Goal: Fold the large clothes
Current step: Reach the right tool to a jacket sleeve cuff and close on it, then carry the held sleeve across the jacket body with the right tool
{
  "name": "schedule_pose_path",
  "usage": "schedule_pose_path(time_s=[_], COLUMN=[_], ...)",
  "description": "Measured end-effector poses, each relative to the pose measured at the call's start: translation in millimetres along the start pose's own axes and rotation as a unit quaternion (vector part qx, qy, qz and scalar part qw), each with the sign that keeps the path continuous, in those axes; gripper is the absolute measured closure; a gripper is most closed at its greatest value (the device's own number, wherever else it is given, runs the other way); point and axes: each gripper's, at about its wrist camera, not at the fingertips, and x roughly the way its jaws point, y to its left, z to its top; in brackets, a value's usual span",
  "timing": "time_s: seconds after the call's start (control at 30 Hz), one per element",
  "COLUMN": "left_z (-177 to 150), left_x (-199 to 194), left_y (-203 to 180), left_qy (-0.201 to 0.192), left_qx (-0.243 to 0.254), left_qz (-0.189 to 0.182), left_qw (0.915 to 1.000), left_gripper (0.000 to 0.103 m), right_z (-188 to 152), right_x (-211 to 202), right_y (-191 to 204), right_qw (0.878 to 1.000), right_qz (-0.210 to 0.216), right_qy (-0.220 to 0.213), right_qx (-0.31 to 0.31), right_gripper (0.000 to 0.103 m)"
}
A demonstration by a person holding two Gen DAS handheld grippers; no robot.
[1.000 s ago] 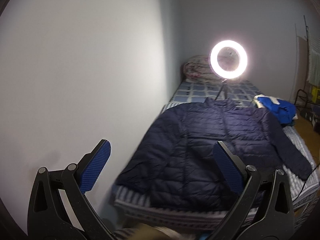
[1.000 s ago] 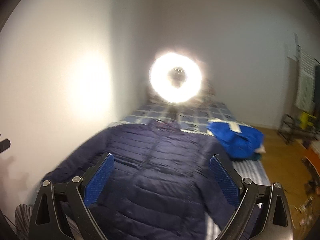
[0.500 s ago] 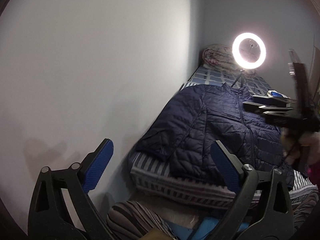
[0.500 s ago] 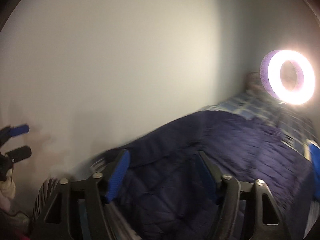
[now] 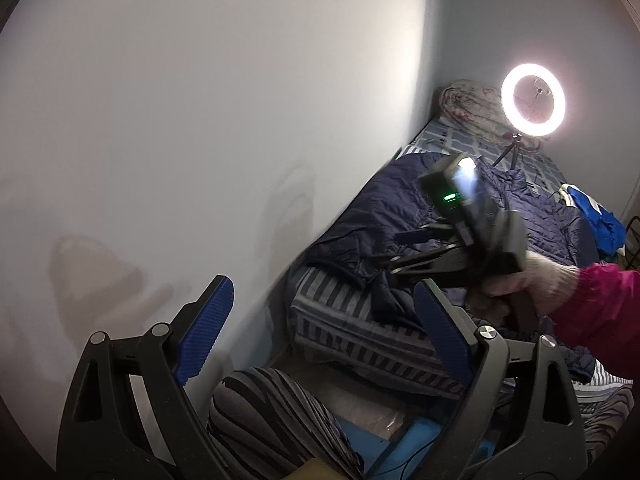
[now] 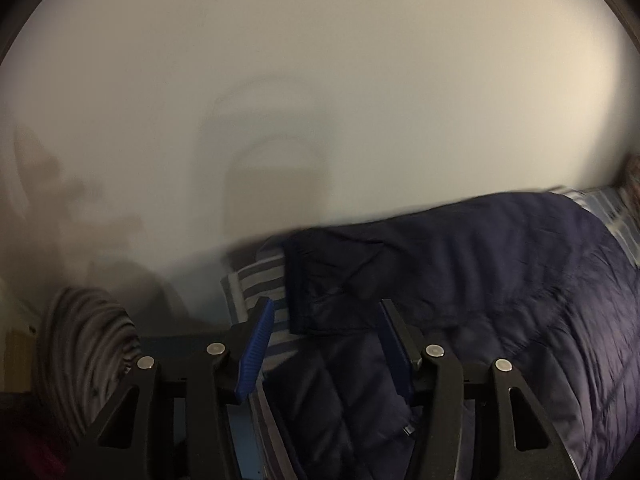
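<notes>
1. While the left gripper (image 5: 324, 312) hangs in the air with its blue pads wide apart and nothing between them, the white wall (image 5: 200, 120) fills the left side of its view.
2. Further right, the dark navy padded jacket (image 5: 404, 216) lies spread on the bed (image 5: 340, 320), which has a striped cover at the near end. The jacket is ahead of the left gripper and well apart from it.
3. In the right wrist view, the right gripper (image 6: 326, 344) is low over the jacket (image 6: 500, 280). Its pads stand partly open around the near sleeve and hem, but the picture is blurred and I cannot tell if they touch the cloth.
4. At the right in the left wrist view, a lit ring light (image 5: 533, 105) stands on the far end of the bed, and a blue garment (image 5: 600, 224) lies beside the jacket.
5. No brand, label or writing can be read.
</notes>
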Motion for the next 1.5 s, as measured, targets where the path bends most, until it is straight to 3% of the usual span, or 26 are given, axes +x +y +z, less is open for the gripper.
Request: schedule_pose_path(time_s=[0.17, 0.53, 0.63, 0.7, 0.73, 0.93, 1.17, 1.5], left_z=[-1, -2, -1, 0, 1, 7, 25, 65], left_x=[6, 10, 13, 14, 15, 22, 40, 106], left_y=[4, 8, 9, 9, 9, -7, -37, -113], left_qy=[0.005, 0.012, 0.015, 0.015, 0.015, 0.014, 0.001, 0.008], left_qx=[-0.006, -0.007, -0.010, -0.009, -0.008, 0.012, 0.044, 0.109], left_qz=[0.007, 0.014, 0.014, 0.014, 0.013, 0.006, -0.013, -0.064], left_qw=[0.9999, 0.9998, 0.9997, 0.9997, 0.9998, 0.9998, 0.9989, 0.9919], left_gripper=[0.010, 0.016, 0.016, 0.016, 0.016, 0.016, 0.016, 0.016], right_z=[8, 6, 1, 1, 1, 2, -7, -50], right_x=[47, 134, 153, 158, 158, 138, 92, 24], right_y=[17, 19, 22, 18, 14, -19, -93, -230], right_qw=[0.999, 0.993, 0.992, 0.993, 0.993, 0.993, 0.977, 0.945], right_qz=[0.018, 0.008, -0.003, 0.004, 0.007, 0.054, 0.071, -0.004], right_qy=[0.037, 0.112, 0.123, 0.119, 0.117, 0.065, -0.027, -0.099], right_qx=[-0.035, -0.030, -0.035, -0.020, -0.009, 0.081, 0.200, 0.313], right_gripper=[0.050, 0.055, 0.069, 0.089, 0.093, 0.098, 0.098, 0.098])
